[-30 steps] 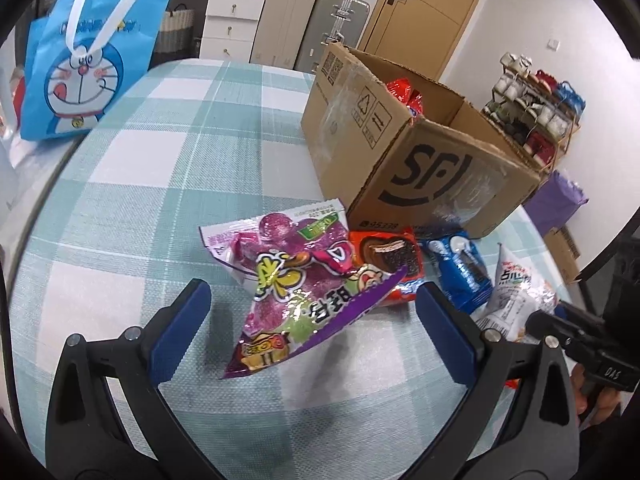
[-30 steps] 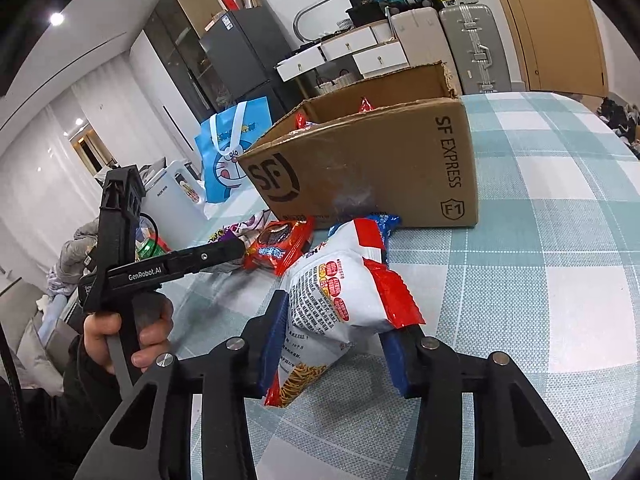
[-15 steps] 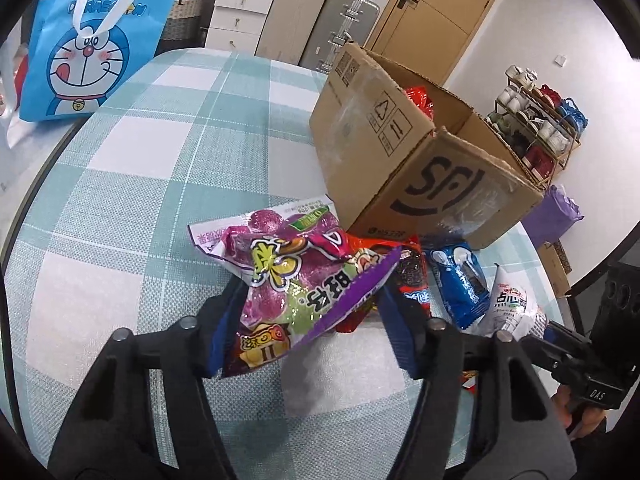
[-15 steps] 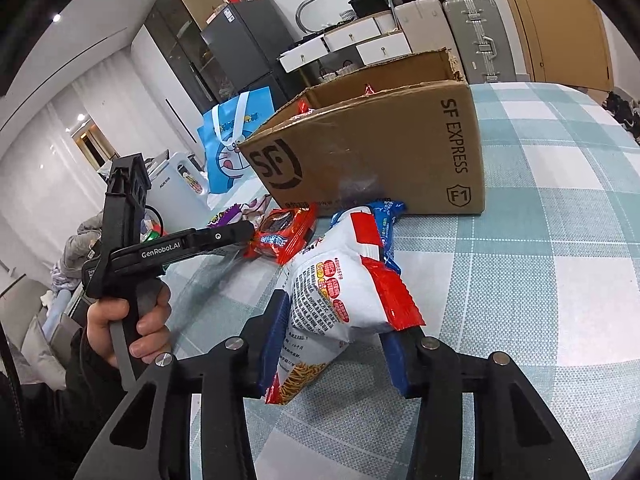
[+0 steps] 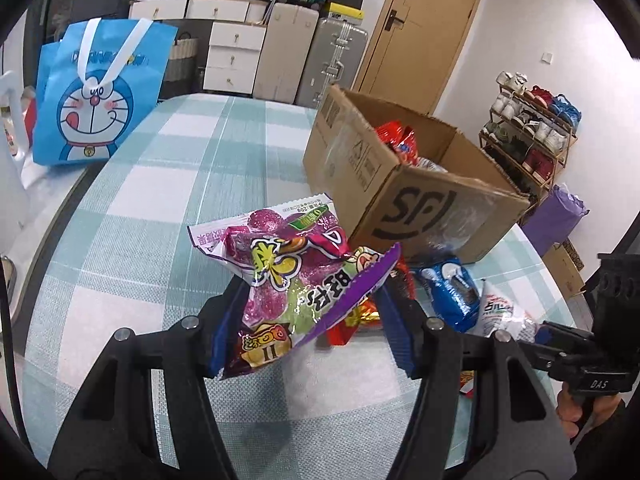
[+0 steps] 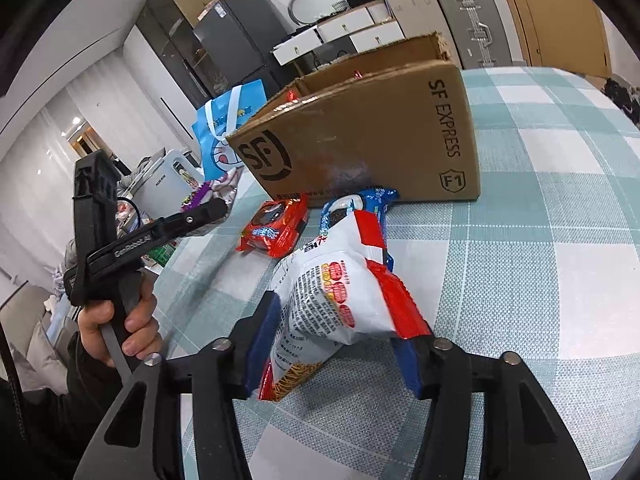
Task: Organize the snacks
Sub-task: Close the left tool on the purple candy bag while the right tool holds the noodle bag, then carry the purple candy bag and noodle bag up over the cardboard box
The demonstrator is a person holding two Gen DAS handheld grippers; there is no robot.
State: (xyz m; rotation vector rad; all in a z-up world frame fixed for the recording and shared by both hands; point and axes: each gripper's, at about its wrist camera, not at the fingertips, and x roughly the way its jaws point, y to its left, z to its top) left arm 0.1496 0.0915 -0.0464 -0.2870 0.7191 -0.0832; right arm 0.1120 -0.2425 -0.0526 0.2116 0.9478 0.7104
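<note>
My left gripper point(image 5: 310, 292) is shut on a purple candy bag point(image 5: 296, 280), held just above the checked tablecloth point(image 5: 140, 220). An open SF cardboard box point(image 5: 420, 200) stands behind it with red packets point(image 5: 396, 140) inside. A red cookie packet point(image 6: 276, 228) and a blue cookie packet point(image 6: 360, 200) lie at the box's point(image 6: 360, 140) foot. My right gripper point(image 6: 336, 320) has its jaws opening. A white-and-red snack bag point(image 6: 340, 288) stands between them, leaning on the left pad, with a gap showing at the right pad.
A blue cartoon tote bag point(image 5: 96, 96) stands at the table's far left edge. A white appliance point(image 6: 168, 184) sits beyond the table. A shoe rack point(image 5: 532, 128) and a purple bag point(image 5: 556, 216) are off to the right. A hand point(image 6: 120, 320) holds the left gripper.
The left jaws closed on the purple candy bag and lifted it a little. The right jaws have spread wider around the white-and-red bag.
</note>
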